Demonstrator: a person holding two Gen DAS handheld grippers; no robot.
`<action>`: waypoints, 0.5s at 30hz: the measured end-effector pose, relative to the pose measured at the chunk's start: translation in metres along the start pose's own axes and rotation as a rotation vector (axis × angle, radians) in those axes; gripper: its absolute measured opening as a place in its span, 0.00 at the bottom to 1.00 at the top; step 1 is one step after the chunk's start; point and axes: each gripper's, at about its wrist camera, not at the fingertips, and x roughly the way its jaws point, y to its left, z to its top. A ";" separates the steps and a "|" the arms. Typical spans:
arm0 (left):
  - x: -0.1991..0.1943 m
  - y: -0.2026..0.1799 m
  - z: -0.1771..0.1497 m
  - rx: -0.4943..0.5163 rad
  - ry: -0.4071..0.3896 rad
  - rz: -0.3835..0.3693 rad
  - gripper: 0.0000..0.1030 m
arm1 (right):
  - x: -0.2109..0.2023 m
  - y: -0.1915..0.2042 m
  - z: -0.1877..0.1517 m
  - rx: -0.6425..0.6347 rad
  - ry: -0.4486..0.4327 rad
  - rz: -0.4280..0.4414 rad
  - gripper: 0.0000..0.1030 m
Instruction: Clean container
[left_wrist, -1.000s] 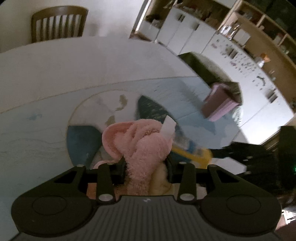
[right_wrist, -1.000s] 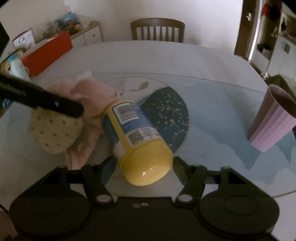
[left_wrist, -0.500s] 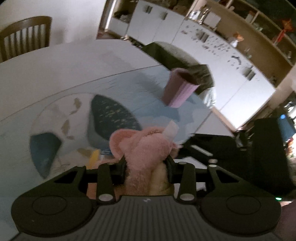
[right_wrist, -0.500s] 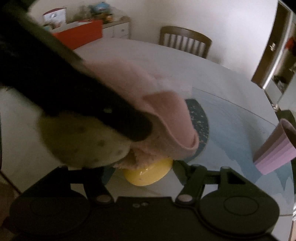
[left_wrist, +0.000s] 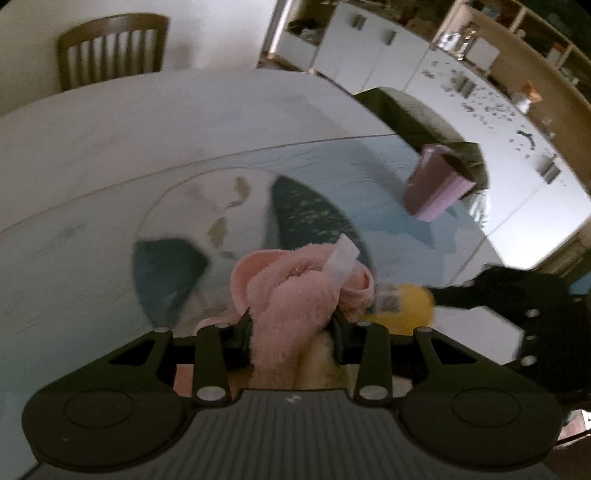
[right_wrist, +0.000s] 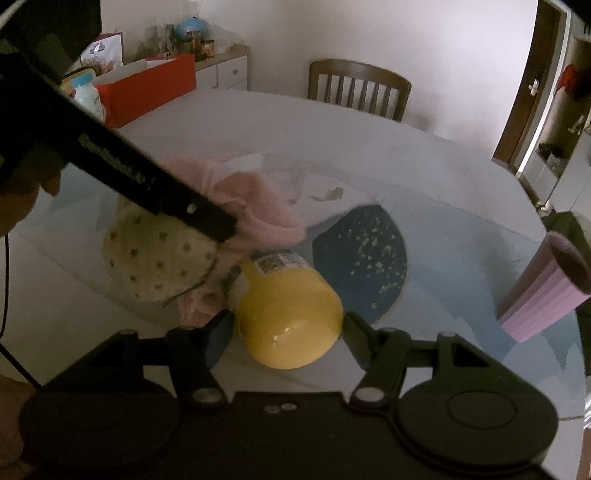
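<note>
The yellow-lidded plastic container with a blue label lies on its side on the glass-topped table, its lid pinched between the right gripper jaws to steady it. The left gripper, clamped on a fluffy pink cloth, presses it against the container's side, seemingly to wipe it.

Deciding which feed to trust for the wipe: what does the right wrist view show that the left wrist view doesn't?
Only right wrist: the container's label, the cloth's cream dotted side, a red box. Only left wrist: white cabinets, the cloth's white tag. Both: pink cloth, yellow-lidded container, purple cup, chair.
</note>
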 end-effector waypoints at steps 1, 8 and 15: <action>0.001 0.003 -0.002 -0.009 0.006 0.008 0.37 | 0.000 0.000 0.001 -0.005 -0.007 -0.002 0.62; 0.005 0.018 -0.011 -0.065 0.026 0.031 0.36 | -0.014 0.004 0.007 -0.054 -0.057 -0.017 0.61; -0.033 0.000 -0.007 -0.041 -0.043 -0.051 0.35 | -0.024 0.021 0.009 -0.231 -0.031 -0.048 0.61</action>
